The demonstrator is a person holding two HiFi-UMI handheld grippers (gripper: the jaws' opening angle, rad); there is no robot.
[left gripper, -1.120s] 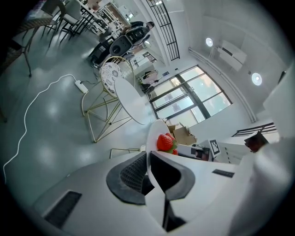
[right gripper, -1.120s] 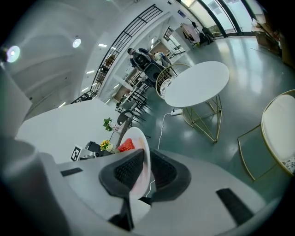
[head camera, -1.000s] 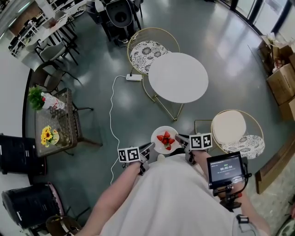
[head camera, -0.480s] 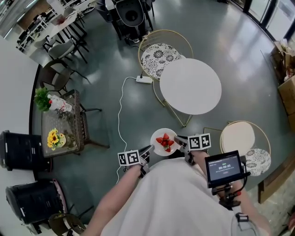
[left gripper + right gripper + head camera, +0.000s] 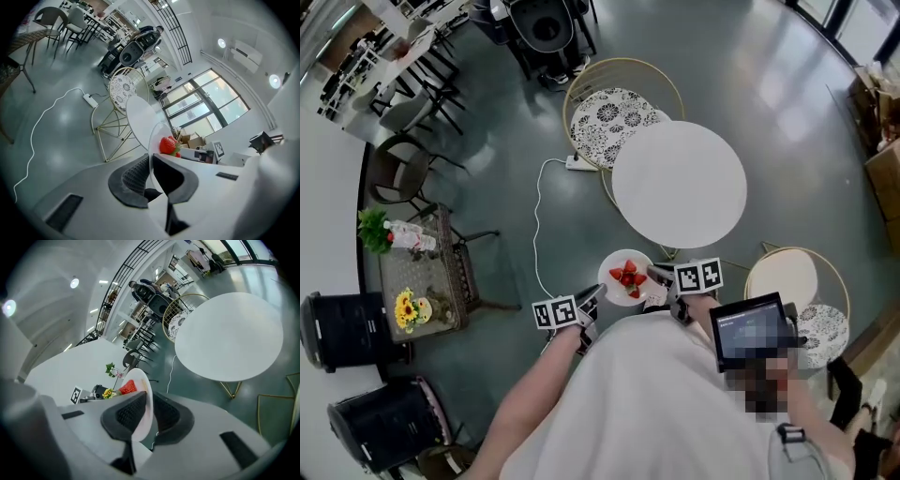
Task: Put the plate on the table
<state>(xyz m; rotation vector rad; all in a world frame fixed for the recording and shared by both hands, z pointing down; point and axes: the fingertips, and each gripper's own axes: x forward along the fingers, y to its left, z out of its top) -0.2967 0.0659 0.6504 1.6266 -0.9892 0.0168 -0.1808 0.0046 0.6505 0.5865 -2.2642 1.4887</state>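
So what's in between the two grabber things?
The white plate with strawberries sits between the left gripper and right gripper, each shut on its rim; the head view shows it.

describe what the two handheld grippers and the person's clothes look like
The left gripper and right gripper have smooth, pale grey-white bodies. Each carries a white cube printed with black square markers. Their jaws are lined with dark grey, finely ribbed pads. A dark-framed screen on a black mount sits by the right forearm. The person wears a white top.
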